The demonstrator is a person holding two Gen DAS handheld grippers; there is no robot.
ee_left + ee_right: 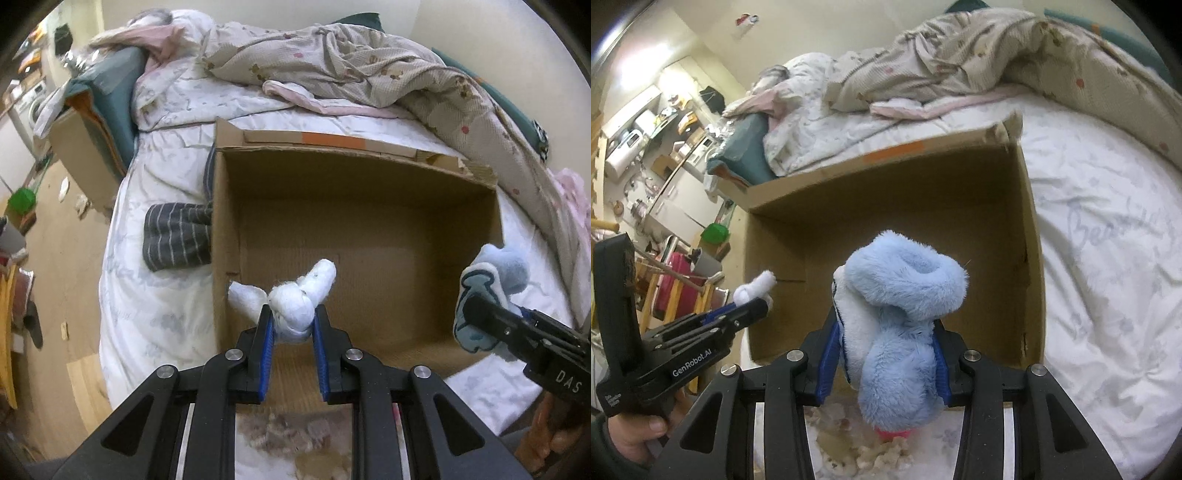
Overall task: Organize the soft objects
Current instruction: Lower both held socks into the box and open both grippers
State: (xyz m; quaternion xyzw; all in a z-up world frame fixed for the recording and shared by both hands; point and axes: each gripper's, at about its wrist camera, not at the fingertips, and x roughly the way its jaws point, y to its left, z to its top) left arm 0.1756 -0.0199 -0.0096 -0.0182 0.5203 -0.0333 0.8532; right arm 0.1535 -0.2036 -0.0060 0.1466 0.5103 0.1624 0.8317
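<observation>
An open cardboard box (369, 229) stands on the bed, nothing visible inside. My left gripper (293, 314) is shut on a white knotted cloth (295, 302) and holds it over the box's near left edge; it also shows in the right wrist view (753, 291). My right gripper (886, 332) is shut on a light blue and white plush toy (901, 317) above the box's (894, 206) near edge. In the left wrist view the plush toy (487, 291) and right gripper (476, 314) hang over the box's right side.
A dark striped garment (177, 236) lies on the white bedsheet (155, 314) against the box's left wall. A crumpled floral blanket (351, 62) lies behind the box. A second cardboard box (85, 144) stands left of the bed. The floor (66, 258) to the left holds clutter.
</observation>
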